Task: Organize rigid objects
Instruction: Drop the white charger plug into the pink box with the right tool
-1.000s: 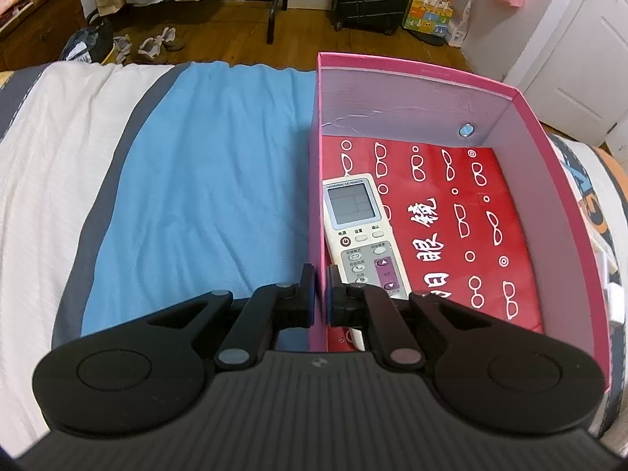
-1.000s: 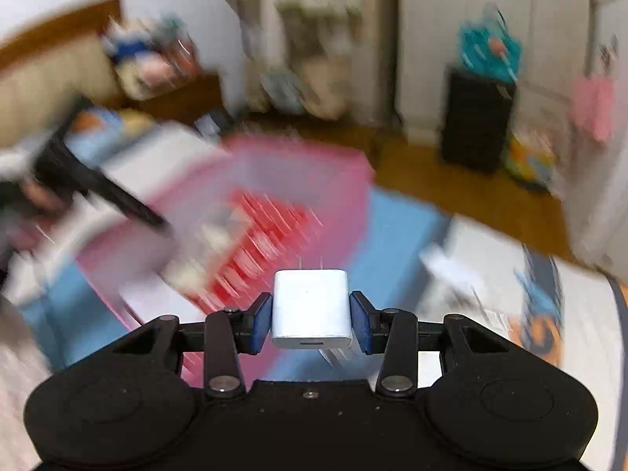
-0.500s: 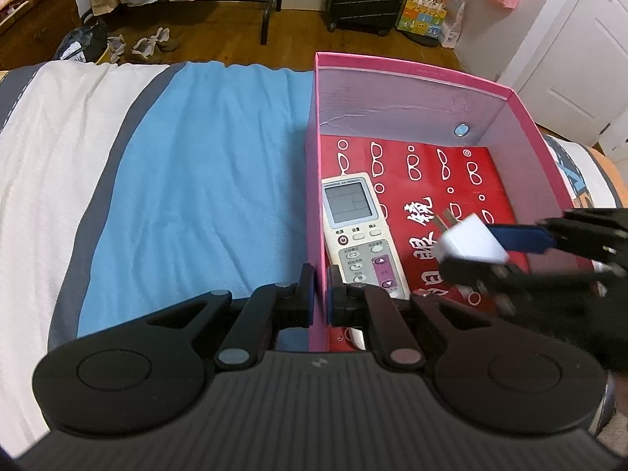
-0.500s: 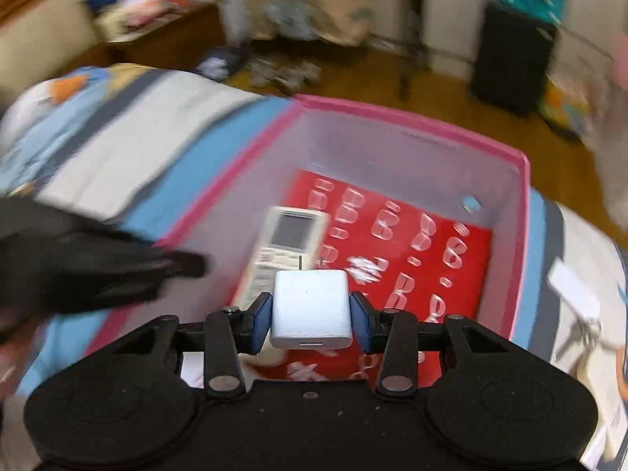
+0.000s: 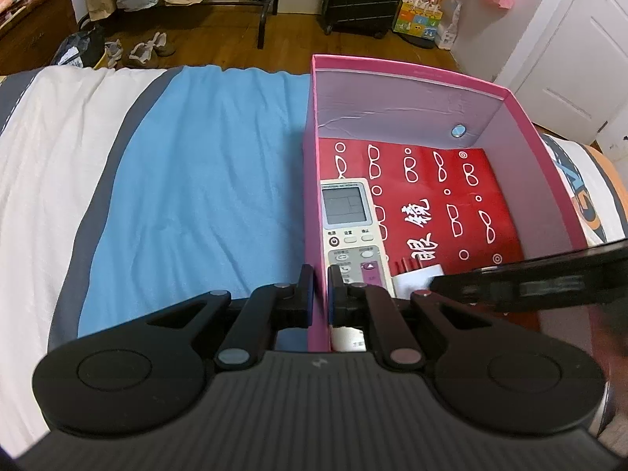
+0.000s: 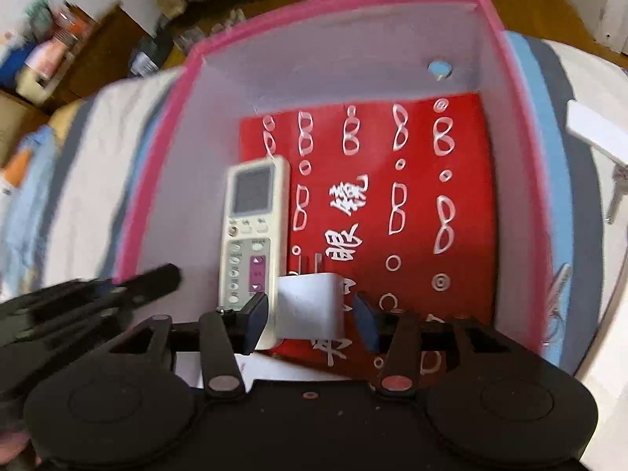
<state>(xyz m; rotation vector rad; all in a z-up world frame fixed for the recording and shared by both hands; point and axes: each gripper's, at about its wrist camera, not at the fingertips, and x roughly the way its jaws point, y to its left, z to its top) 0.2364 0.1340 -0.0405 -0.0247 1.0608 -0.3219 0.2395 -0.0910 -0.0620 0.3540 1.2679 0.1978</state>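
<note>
- Remote control (image 5: 348,231) lies in the pink box (image 5: 400,72) at centre frame, along the left wall; its top strip reads "UNIVERSAL A/C REMOTE".
- Red sheet (image 6: 416,212) on the box floor shows white glasses drawings and the characters "眼镜".
- Left gripper (image 5: 320,294), lower centre, is clamped on the box's left wall.
- Right gripper (image 6: 310,320) is opening; the white charger (image 6: 310,306) sits between its pads, touching neither, beside the remote.

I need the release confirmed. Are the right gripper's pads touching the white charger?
Apart: right wrist view shows gaps between the opening right gripper pads and white charger.
</note>
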